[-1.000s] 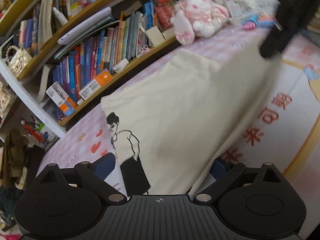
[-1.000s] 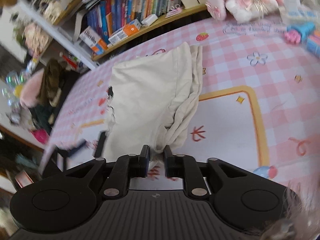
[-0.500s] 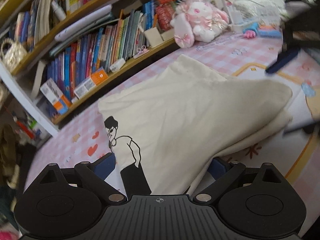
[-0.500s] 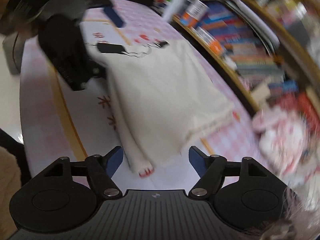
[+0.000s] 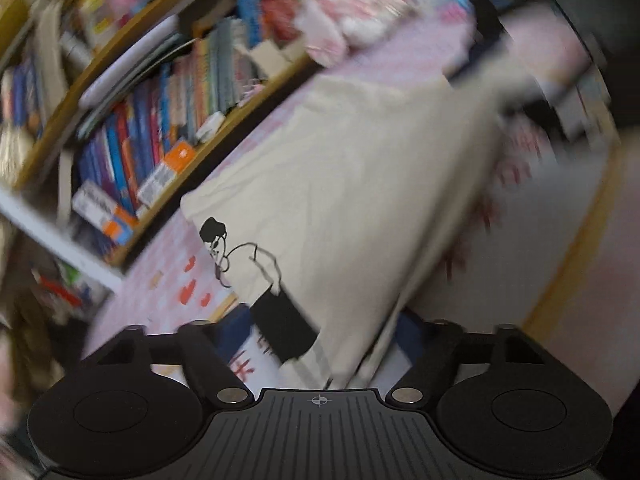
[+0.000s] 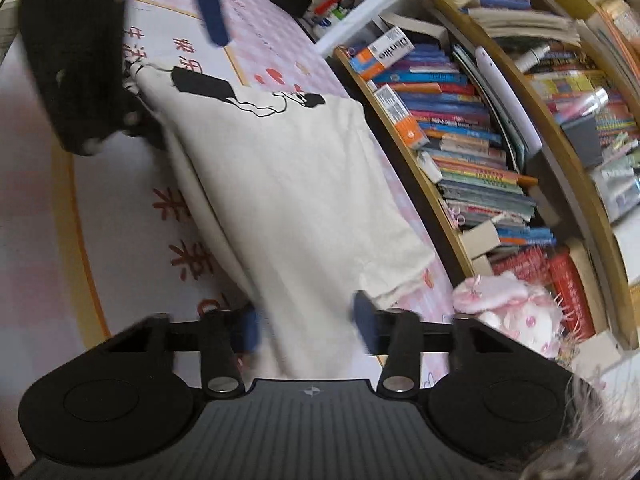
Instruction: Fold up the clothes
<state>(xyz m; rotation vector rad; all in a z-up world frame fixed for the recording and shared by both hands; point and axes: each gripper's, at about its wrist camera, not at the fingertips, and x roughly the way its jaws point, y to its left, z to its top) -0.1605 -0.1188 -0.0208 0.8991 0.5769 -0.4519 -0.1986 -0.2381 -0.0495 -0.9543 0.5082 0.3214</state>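
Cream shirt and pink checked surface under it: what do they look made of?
Cream shirt: soft matte woven or knit fabric, probably cotton; it creases and drapes in folds. Pink checked surface: smooth printed cover, cloth or plastic, which I cannot tell.

Soft, even indoor light is seen in both views, with no glare and only faint shadows. The left wrist view is heavily smeared by motion: the curved wooden bookshelf packed with coloured books and the cream printed cotton garment are streaked, most strongly at the upper right. The right wrist view is sharper, though slight blur remains. Straight shelf boards are bent into arcs by fisheye distortion, and the corners are darkened.
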